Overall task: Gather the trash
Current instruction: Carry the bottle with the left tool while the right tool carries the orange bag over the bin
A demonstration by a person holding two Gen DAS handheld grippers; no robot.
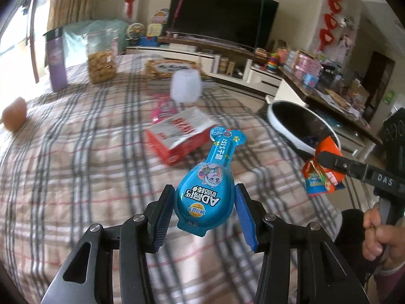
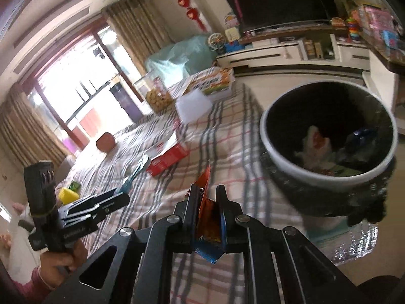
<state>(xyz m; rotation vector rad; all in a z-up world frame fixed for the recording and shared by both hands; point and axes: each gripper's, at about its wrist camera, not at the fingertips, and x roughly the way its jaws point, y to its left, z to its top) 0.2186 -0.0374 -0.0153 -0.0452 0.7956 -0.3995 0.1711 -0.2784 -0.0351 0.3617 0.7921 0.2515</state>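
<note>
Left gripper point(image 1: 202, 204) clamping blue wrapper point(image 1: 206, 190), right gripper point(image 2: 207, 197) pinching orange wrapper point(image 2: 206, 205), bin point(image 2: 329, 174) near

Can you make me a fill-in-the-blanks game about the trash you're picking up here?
1. The left gripper holds a spoon-shaped packet coloured ____.
2. The right gripper is shut on an ____ wrapper.
3. The trash bin with the white rim already has ____ inside.
4. The red box lies on a ____ cloth.

Missing words: blue; orange; trash; checked
</note>
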